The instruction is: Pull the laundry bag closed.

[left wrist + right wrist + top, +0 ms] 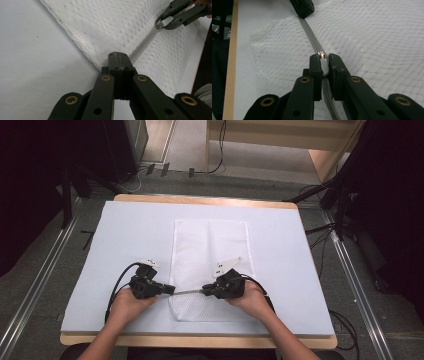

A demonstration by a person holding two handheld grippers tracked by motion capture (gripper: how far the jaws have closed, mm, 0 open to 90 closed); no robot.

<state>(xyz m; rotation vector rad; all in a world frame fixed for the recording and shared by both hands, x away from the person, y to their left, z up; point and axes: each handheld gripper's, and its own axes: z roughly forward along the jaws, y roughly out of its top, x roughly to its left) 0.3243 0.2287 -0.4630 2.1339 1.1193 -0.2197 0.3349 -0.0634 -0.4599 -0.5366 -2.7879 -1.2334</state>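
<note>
White mesh laundry bag [210,265] has a fine dotted weave, grey zipper [312,40] with a white pull tab [324,67] – black fingers [337,70], pale lavender-blue table [125,240] cover, light wood edge.

A mesh bag [210,265] lies flat on the mat [125,235] that covers the table [200,199], about midway between the left and right edges and reaching from the middle of the mat toward the near edge. A zipper [187,291] runs crosswise over the bag's near part. The left gripper [167,290] sits at the bag's left edge, at the zipper's left end; the right gripper [206,291] sits on the bag further right along the same zipper, with the zipper pull [324,67] between its jaws. The two grippers face each other, near but apart, the zipper stretched between them
</note>
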